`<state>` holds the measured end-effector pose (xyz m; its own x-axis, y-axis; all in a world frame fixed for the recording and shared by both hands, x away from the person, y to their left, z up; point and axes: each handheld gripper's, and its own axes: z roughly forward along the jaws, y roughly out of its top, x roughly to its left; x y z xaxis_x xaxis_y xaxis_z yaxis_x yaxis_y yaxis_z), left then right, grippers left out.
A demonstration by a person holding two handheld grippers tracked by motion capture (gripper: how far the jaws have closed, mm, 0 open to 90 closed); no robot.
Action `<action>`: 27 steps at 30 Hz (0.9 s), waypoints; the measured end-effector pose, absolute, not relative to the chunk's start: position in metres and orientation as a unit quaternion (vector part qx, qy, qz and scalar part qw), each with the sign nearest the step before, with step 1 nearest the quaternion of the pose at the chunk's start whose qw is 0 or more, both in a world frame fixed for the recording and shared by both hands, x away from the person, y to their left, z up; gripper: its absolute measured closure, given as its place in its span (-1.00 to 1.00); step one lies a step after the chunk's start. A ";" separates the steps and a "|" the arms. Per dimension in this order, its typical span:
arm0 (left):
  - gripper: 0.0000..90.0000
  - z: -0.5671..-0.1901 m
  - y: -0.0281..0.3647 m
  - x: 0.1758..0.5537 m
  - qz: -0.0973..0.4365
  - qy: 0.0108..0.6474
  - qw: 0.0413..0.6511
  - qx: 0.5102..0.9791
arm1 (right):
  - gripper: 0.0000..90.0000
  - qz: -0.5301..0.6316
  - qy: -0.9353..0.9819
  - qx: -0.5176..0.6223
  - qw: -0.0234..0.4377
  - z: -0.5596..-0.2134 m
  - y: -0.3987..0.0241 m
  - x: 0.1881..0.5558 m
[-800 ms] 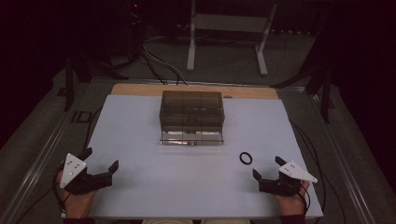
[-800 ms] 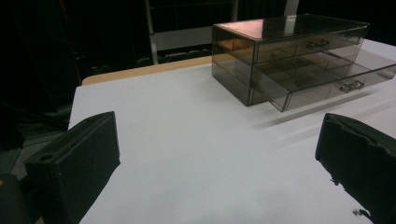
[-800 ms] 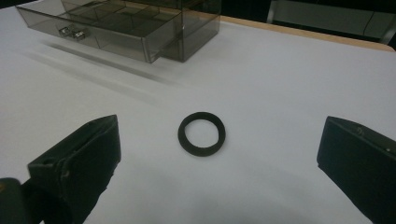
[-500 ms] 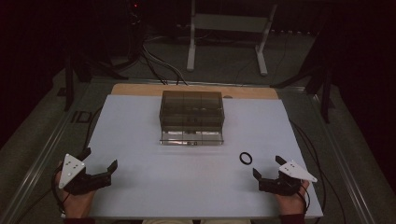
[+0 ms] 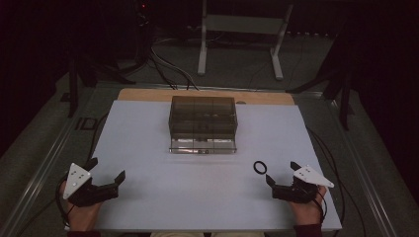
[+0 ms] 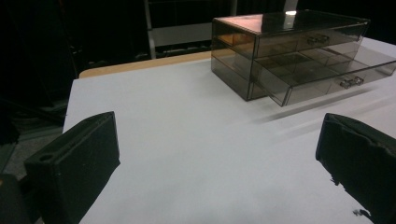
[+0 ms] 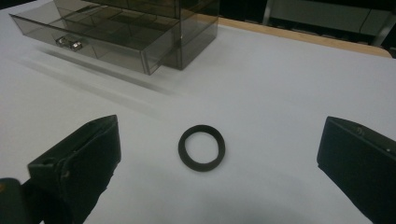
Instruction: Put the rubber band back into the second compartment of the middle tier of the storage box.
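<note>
High view: left gripper (image 5: 104, 174) at near-left corner of the white table (image 5: 148, 138), jaws wide apart, holding nothing. Right gripper (image 5: 281, 173) at near-right, jaws also spread wide, empty. Black ring (image 5: 260, 167) lies flat on the table just ahead of the right jaws, not touching them. Farther back, centre: smoked clear drawer box (image 5: 203, 123), bottom drawer (image 6: 327, 77) pulled partly out. Beyond the table: dark room, grey floor, cables (image 5: 168, 69), a white stand (image 5: 237, 34).
</note>
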<state>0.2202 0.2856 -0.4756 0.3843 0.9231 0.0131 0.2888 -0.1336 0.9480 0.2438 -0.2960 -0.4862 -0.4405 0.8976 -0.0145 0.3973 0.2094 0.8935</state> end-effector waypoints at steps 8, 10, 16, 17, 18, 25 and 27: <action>-0.99 -0.478 0.284 0.220 0.330 0.451 0.478 0.678 | -1.00 0.434 0.729 0.461 0.261 -0.479 -0.297 0.256; -0.99 -0.479 0.285 0.221 0.328 0.453 0.478 0.677 | -1.00 0.431 0.731 0.463 0.255 -0.477 -0.295 0.260; -0.99 -0.479 0.286 0.220 0.330 0.457 0.477 0.675 | -1.00 0.426 0.735 0.467 0.245 -0.474 -0.292 0.271; -0.99 -0.479 0.286 0.220 0.330 0.457 0.476 0.675 | -1.00 0.424 0.736 0.469 0.243 -0.474 -0.291 0.272; -0.99 -0.480 0.286 0.221 0.330 0.457 0.475 0.675 | -1.00 0.423 0.736 0.469 0.242 -0.474 -0.291 0.274; -0.99 -0.481 0.285 0.221 0.328 0.458 0.475 0.676 | -1.00 0.417 0.742 0.470 0.233 -0.471 -0.287 0.282; -0.99 -0.481 0.285 0.221 0.328 0.457 0.474 0.678 | -1.00 0.415 0.745 0.469 0.230 -0.471 -0.285 0.285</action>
